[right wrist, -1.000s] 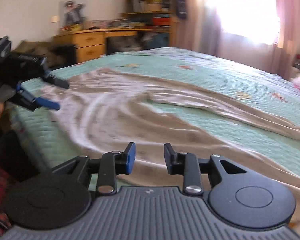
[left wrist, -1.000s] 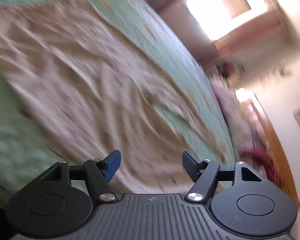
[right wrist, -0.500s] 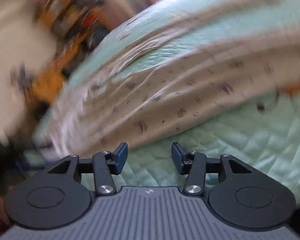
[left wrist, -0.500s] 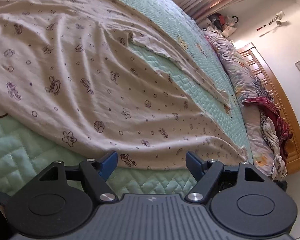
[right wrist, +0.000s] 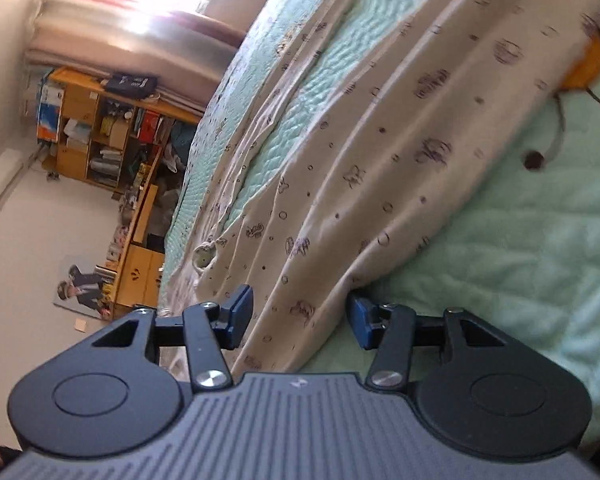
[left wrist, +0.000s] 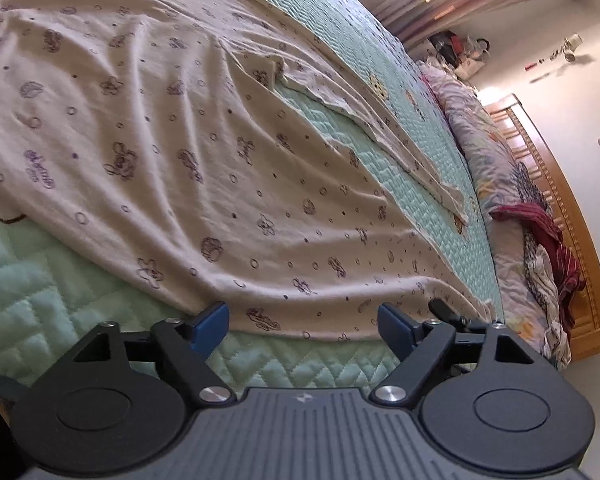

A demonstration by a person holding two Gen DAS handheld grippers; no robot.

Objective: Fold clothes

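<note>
Right now a cream printed garment (left wrist: 172, 152) is lying spread across the mint-green quilted bedspread (left wrist: 60, 300), wrinkled, with one long sleeve (left wrist: 380, 128) trailing off toward the pillows. Its near hem is hanging close to the edge of the bed.

The left gripper (left wrist: 303, 326) is hovering at that hem with its jaws standing wide apart; the blue pads (left wrist: 212, 322) are sitting just at the fabric's edge, and nothing is pinched between them. Just beyond its far finger, a dark part of another tool is poking into the left wrist view, too little of it showing to tell what it is.

The right gripper (right wrist: 300, 316) is tilted steeply and is also spread open, its two fingers straddling a stretch of the cloth's border without clamping it.

Past the bed, a crumpled floral duvet (left wrist: 496, 168) and a dark red cloth (left wrist: 548, 240) are lying against a wooden headboard (left wrist: 572, 232). A cluttered wooden bookshelf (right wrist: 100, 136) is standing by the curtained window (right wrist: 140, 28).
</note>
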